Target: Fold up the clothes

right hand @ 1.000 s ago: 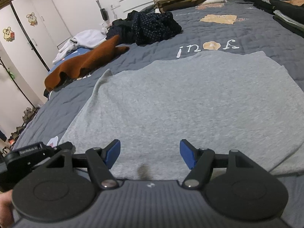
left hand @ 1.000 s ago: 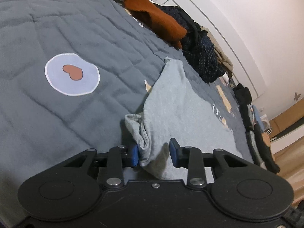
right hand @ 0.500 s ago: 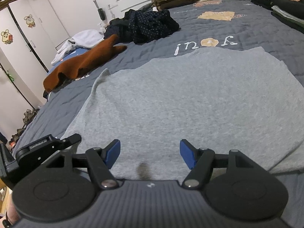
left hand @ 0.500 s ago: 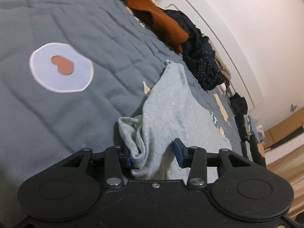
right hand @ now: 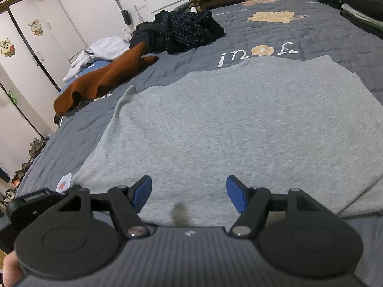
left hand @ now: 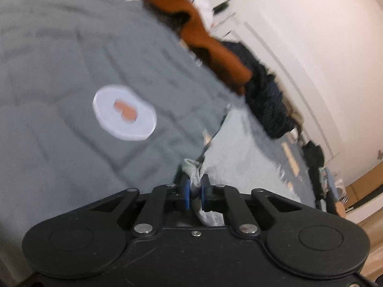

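Left hand-held gripper (left hand: 195, 192) is closing on a bunched corner, seemingly, of the grey garment (right hand: 239, 124); right hand-held gripper (right hand: 189, 192) is hovering open over its near hem, grasp needed next.

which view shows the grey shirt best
The right wrist view: the grey shirt lies spread flat across the quilt, sharp and nearly whole. The left wrist view is blurred and shows only one bunched edge between the closing pads of the left hand-held gripper.
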